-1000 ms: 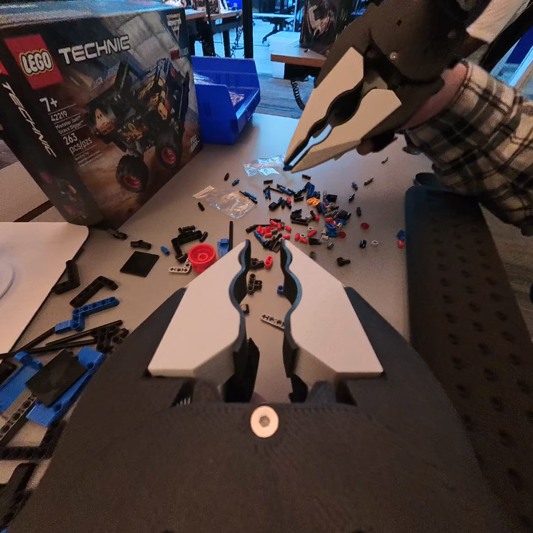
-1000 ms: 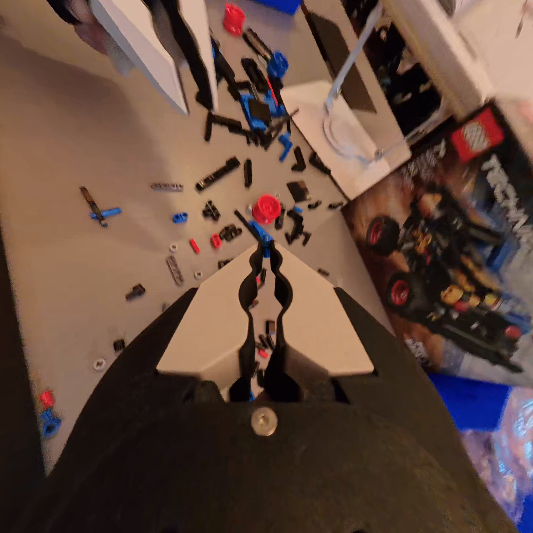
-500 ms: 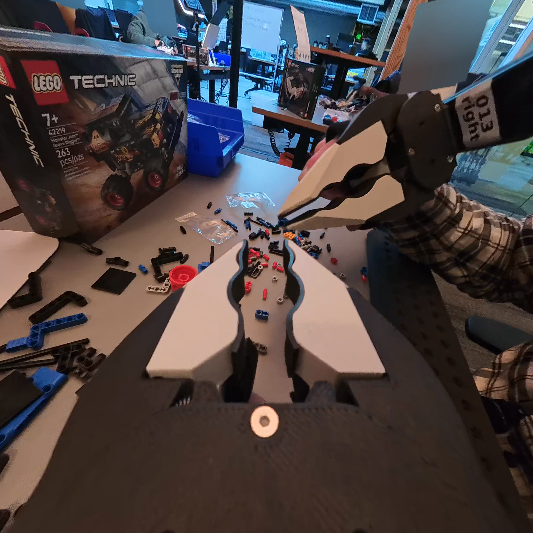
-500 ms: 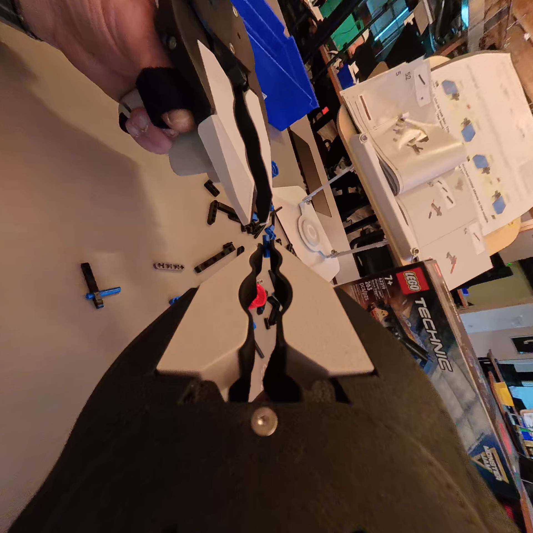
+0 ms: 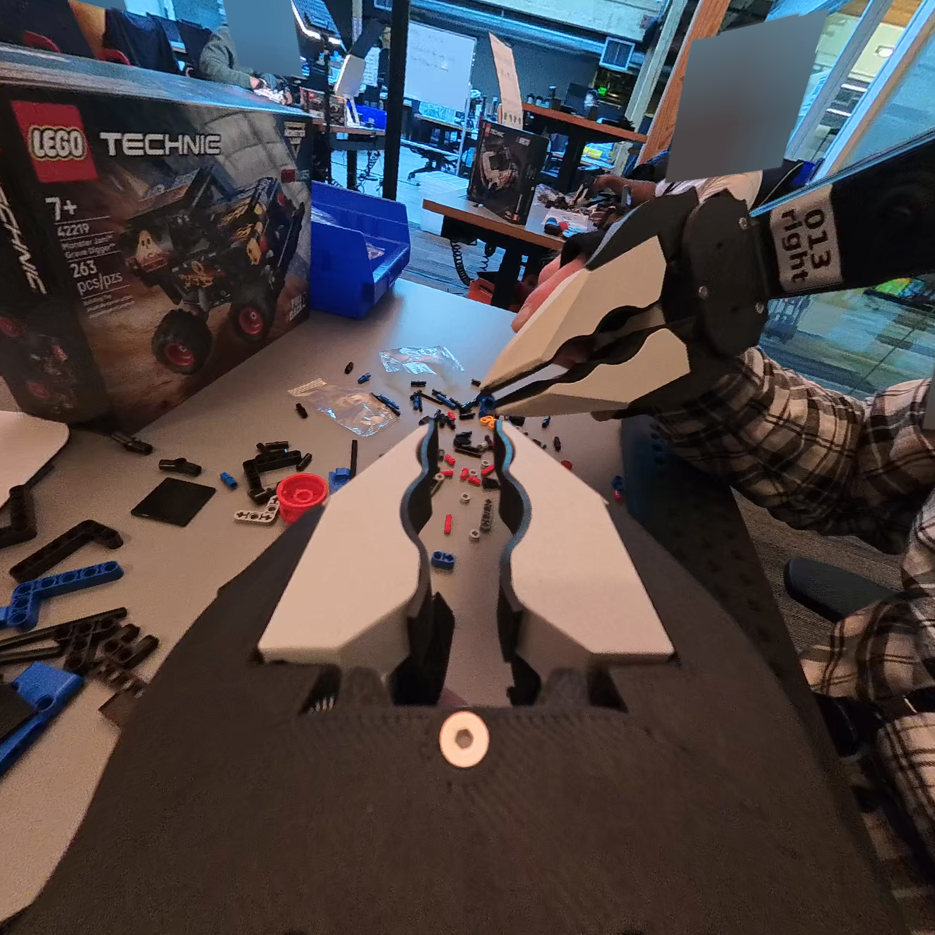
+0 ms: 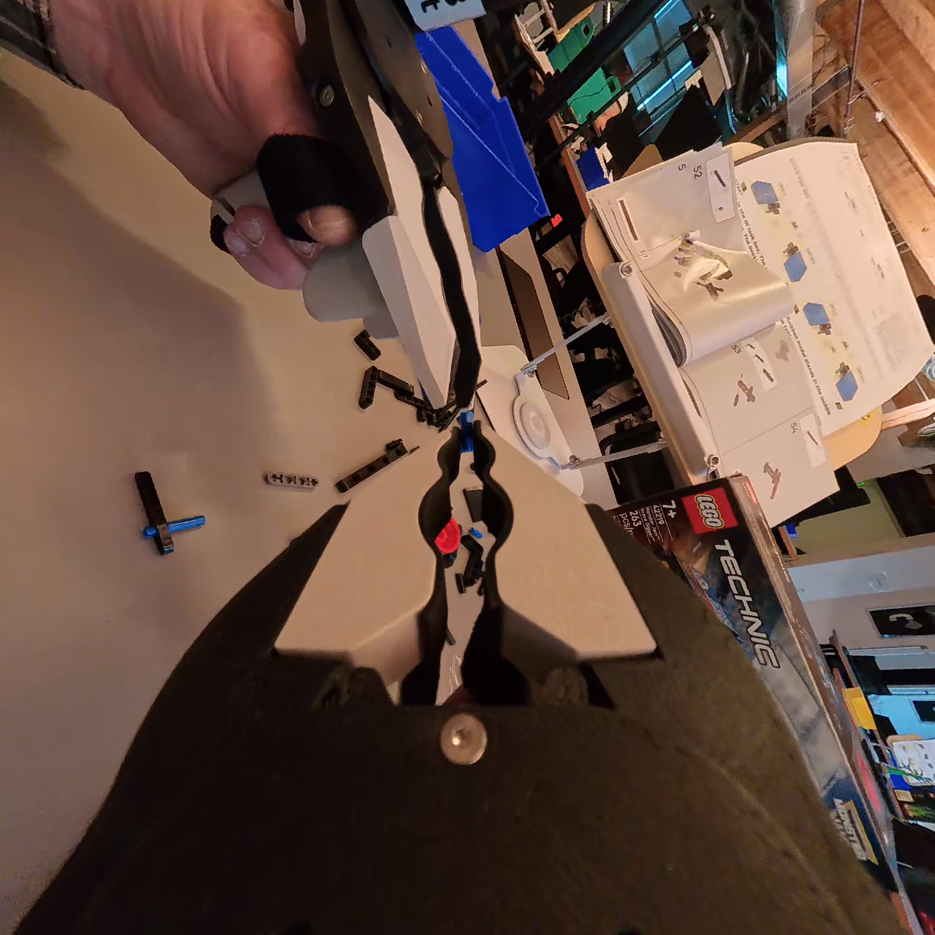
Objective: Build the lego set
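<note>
in the left wrist view, the left hand-held gripper [image 5: 463, 430] hung above the table [image 5: 212, 445] with its two pale fingers spread apart and nothing between them; through the gap lay small red, grey and black pieces and one blue connector [image 5: 443, 559]; the right hand-held gripper [image 5: 486, 399] came in from the right, its tips pinched tight on a small blue pin [image 5: 485, 403] just above the heap of loose pieces [image 5: 455, 430]; a plaid sleeve [image 5: 789, 455] followed behind it; to the left on the table sat a red wheel hub [image 5: 302, 496], a flat black tile [image 5: 173, 502], a blue angled beam [image 5: 55, 587] and black beams; the set's box [image 5: 152, 243] stood upright at the far left with a blue bin [image 5: 354, 253] beside it, and two clear plastic bags [image 5: 349, 405] lay near the heap.

in the right wrist view, the picture was rolled on its side; the right hand-held gripper [image 6: 466, 439] was closed on the blue pin [image 6: 466, 435], which stuck out past its tips; the left hand-held gripper [image 6: 458, 389] pointed toward it from above, held by a hand [image 6: 202, 101], its tip very near the pin, though contact could not be told; on the table [image 6: 126, 354] lay a black beam crossed with a blue axle [image 6: 167, 521], a grey beam [image 6: 291, 479] and a black beam [image 6: 372, 468]; the open instruction booklet [image 6: 759, 303] rested on a stand at the right, above the box [image 6: 733, 582].
</note>
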Demonstrator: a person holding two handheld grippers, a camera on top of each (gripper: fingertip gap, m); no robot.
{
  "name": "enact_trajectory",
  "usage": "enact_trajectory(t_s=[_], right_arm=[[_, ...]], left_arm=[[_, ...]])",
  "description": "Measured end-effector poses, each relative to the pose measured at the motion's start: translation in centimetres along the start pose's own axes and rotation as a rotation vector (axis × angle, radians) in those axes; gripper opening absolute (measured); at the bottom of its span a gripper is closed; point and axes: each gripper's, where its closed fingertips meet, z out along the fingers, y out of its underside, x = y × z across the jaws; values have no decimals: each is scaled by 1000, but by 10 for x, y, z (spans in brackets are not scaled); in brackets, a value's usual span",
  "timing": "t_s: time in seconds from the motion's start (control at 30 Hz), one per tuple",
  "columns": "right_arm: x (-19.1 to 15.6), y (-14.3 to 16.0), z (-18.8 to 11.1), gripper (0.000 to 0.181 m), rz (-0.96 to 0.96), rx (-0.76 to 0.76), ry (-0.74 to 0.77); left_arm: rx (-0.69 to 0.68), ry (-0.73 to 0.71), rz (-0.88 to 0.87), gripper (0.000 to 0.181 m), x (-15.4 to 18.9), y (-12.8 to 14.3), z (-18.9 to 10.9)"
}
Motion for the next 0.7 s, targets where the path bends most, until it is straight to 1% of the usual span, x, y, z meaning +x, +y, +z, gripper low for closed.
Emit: enact_trajectory(t_s=[0.13, 0.23, 0.47, 0.7], right_arm=[[-4, -3, 2, 1, -31, 5, -5], [-4, -4, 3, 1, -58, -7, 1], [-4, -6, 3, 1, -90, -12, 8], [-4, 1, 0, 1, -75, -37, -17]], left_arm=[[4, 22, 10, 14, 6, -1, 2], [11, 34, 37, 2, 11, -3, 2], [16, 40, 48, 2, 13, -4, 1], [1, 20, 75, 10, 10, -7, -5]])
